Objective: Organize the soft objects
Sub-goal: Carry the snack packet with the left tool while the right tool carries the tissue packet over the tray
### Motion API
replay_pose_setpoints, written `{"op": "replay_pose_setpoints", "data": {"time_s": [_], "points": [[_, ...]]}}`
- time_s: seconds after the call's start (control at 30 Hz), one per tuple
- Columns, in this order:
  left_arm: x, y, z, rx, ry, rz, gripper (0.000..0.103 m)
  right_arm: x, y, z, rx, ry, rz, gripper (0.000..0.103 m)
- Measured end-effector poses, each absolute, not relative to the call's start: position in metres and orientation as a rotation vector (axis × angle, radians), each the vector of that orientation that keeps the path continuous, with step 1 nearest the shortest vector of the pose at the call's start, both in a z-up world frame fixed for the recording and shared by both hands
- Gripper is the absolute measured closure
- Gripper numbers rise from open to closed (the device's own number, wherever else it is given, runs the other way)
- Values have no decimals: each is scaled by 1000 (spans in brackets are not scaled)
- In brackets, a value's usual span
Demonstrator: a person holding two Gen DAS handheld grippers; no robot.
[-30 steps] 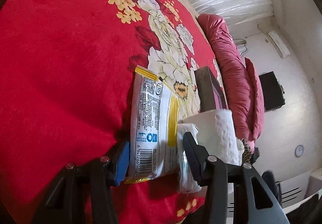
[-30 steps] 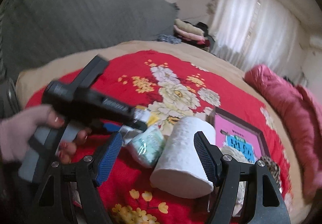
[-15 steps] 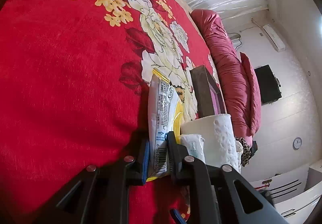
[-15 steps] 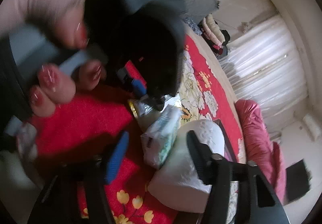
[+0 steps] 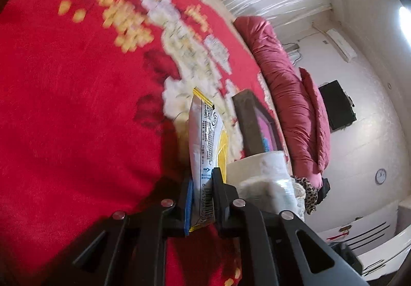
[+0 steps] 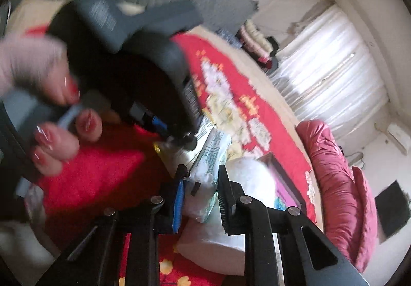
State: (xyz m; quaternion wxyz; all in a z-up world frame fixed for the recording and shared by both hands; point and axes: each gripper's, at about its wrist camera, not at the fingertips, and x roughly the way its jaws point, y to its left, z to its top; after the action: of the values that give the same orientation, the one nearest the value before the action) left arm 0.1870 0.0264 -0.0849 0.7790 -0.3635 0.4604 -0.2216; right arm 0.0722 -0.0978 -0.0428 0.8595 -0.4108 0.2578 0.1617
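My left gripper jaws clamp a white-and-yellow plastic packet; my right gripper jaws are closing on a soft white tissue pack, lower centre, red floral bed.

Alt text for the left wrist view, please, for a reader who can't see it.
The left claw is shut on the lower end of a white-and-yellow snack packet, held on edge above a red floral bedspread. A white paper roll lies just right of it, with a dark-framed box and a crimson quilt beyond.
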Motion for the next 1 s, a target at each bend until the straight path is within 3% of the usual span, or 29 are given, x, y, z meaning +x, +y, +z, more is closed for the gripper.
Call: {"op": "replay_pose_setpoints", "data": {"time_s": [0.53, 1.0], "points": [[121, 19, 7, -511, 784, -298, 90, 61, -144, 22, -670, 408, 286, 79], [85, -93, 49, -364, 792, -432, 90, 59, -266, 75, -364, 391, 63, 79]]}}
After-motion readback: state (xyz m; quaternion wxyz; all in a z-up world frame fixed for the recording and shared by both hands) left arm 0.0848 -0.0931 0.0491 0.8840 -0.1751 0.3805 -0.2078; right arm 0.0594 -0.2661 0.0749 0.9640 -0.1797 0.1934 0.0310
